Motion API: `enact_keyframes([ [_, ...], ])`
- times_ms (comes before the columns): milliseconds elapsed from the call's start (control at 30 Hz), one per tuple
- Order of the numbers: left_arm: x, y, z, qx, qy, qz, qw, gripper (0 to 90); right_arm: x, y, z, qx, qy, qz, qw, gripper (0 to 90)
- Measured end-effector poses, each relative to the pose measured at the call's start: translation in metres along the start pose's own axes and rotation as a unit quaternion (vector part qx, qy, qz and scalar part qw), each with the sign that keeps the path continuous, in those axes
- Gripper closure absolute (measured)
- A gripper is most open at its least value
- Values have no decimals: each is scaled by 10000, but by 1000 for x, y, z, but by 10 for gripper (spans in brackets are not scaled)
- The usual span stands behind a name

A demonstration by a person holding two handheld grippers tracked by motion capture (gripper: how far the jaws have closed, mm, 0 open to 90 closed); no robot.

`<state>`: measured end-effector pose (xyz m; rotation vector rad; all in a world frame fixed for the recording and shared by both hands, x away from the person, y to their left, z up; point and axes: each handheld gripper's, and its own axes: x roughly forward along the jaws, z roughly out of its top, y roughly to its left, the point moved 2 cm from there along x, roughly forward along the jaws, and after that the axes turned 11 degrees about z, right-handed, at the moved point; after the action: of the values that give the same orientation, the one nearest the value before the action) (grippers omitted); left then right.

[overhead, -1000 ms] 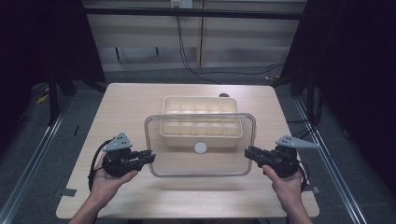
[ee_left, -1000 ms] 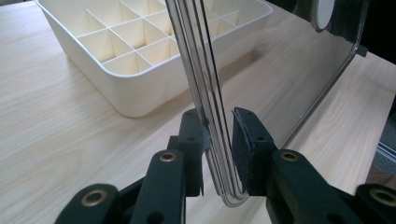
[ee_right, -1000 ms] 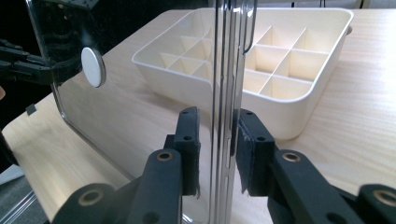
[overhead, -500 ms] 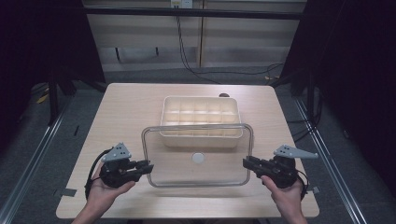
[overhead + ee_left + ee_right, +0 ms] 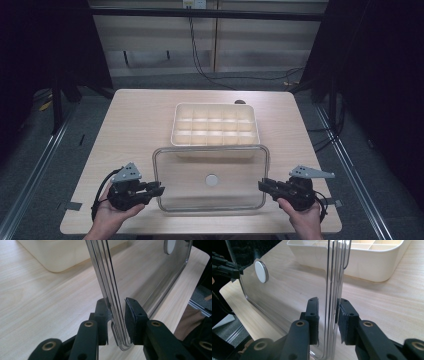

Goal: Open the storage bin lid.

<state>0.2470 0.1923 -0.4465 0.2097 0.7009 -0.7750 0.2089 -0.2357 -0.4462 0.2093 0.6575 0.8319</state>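
A clear rectangular lid [image 5: 190, 192] with a white round disc [image 5: 212, 180] at its middle lies flat near the table's front edge, held by its two short sides. My left gripper [image 5: 159, 189] is shut on its left edge and my right gripper [image 5: 262, 185] on its right edge. Seen along the left gripper [image 5: 117, 312], the lid's rim [image 5: 105, 270] runs between the two pads. In the right gripper view the rim [image 5: 334, 290] likewise stands between the jaws of that gripper [image 5: 328, 310]. Just behind the lid, a cream compartment box [image 5: 215, 125] sits open on the table.
The wooden table [image 5: 135, 125] has bare room left and right of the box. A small dark object [image 5: 239, 102] lies at the box's far right corner. Metal rails and dark floor border the table, with cables [image 5: 200, 65] behind it.
Both grippers have carried the lid toward the person, off the box, down to the table's front part. The box now stands uncovered.
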Motion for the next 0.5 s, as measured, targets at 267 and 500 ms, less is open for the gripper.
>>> enact_keyframes([
  [267, 5, -1, -8, 81, 204, -30, 9998, 721, 4, 1, -9, 28, 176, 4, 9998, 720],
  [500, 9, -2, -13, 43, 210, -52, 9998, 698, 10, -5, -14, 46, 313, -67, 9995, 712],
])
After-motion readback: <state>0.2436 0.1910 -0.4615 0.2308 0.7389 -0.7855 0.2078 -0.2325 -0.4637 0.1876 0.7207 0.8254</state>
